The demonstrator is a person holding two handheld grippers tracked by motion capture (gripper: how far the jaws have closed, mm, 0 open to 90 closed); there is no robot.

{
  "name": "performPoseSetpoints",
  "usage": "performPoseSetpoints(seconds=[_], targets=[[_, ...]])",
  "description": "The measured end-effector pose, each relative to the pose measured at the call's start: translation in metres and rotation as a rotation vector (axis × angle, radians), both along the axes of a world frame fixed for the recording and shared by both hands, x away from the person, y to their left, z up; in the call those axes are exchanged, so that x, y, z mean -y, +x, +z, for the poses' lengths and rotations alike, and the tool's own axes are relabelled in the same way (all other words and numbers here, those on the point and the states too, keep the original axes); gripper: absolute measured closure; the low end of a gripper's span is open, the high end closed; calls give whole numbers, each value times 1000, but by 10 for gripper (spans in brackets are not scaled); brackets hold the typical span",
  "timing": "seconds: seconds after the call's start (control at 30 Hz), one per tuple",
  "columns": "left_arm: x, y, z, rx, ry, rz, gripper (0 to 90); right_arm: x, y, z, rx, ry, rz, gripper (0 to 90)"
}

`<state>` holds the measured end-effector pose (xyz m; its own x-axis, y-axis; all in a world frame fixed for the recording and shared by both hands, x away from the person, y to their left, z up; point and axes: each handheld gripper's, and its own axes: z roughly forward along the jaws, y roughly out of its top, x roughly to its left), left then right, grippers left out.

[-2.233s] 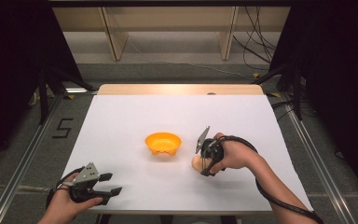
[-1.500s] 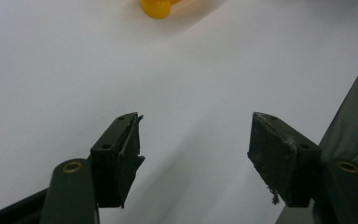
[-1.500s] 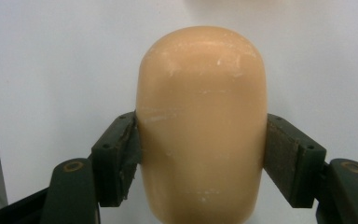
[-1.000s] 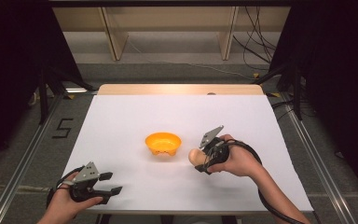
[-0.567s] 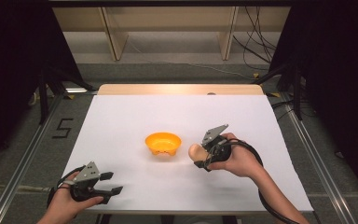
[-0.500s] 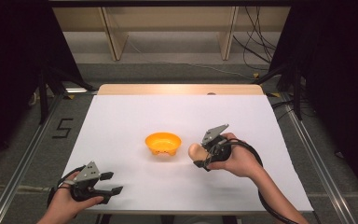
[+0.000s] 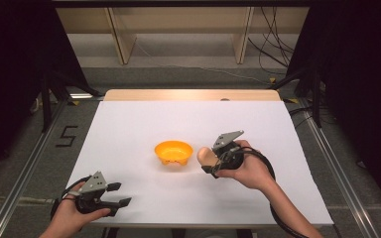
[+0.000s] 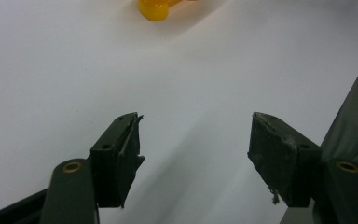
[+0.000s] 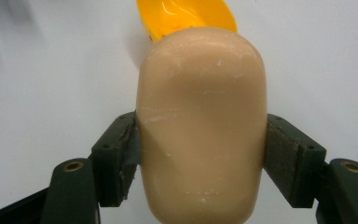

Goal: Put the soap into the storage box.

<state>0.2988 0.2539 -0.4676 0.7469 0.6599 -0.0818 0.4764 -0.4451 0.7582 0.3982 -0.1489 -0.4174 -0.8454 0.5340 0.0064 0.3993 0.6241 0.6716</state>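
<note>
- Right tongs (image 7: 213, 159): the jaws are pinching a beige, rounded oblong block (image 9: 200, 126), one pad on each flank, seen plainly in the right gripper view. It looks like a soap bar or a dough-like form; I cannot say which.
- Where the block is: held near the middle of the worktop (image 7: 144, 124), a little toward the right edge, just beside the orange bowl (image 7: 173, 152). I cannot tell whether it is clear of the surface.
- Governing relation: the bowl lies straight ahead of the right tongs, beyond the far end of the block. The block's long axis runs along the line of the jaws, pointing at the bowl.
- Judgement: if the block is meant for the bowl, a short advance toward the left edge should bring it over the rim.
- Left tongs (image 7: 115, 194): jaws spread wide with nothing between them, resting near the front left corner of the worktop, well apart from the bowl. The right hand (image 7: 245, 168) is much the nearer.
- Count: one block, one bowl, two tongs.
</note>
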Motion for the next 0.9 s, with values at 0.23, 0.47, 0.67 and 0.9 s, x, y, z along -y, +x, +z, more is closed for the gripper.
performPoseSetpoints(seconds=[0.23,0.47,0.67,0.9], targets=[[0,0,0,11,-7,-7,333,-4,1,3,17,2,6,335],[0,0,0,15,-6,-7,333,-6,2,7,24,12,-26,335],[-1,1,1,13,3,-12,332,-9,4,11,28,11,-28,336],[0,0,0,0,-1,0,332,-16,7,16,50,22,-25,335]])
